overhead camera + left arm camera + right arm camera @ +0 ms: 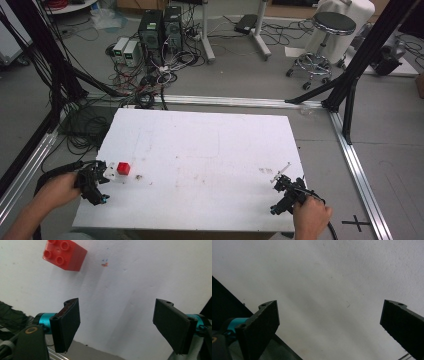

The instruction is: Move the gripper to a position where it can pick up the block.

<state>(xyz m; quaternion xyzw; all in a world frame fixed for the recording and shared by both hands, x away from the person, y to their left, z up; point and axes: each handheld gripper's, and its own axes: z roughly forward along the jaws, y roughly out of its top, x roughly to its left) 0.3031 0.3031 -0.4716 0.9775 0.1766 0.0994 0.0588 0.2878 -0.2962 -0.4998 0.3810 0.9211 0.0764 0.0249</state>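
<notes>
- High view: red brick [123, 168] sits near the white worktop's [210, 150] left edge, just beside the left gripper [98, 186].
- Left gripper jaws spread wide, empty.
- Right gripper [282, 192] at the near right corner; jaws wide apart, empty.

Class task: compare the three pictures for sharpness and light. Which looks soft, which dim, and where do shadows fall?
High view: soft and low in detail, evenly lit, the small red studded plastic brick blurry. Left gripper view: sharper, bright white table, faint shadow beside the brick. Right gripper view: dim and greyish, with soft diagonal shadows across the table.
</notes>
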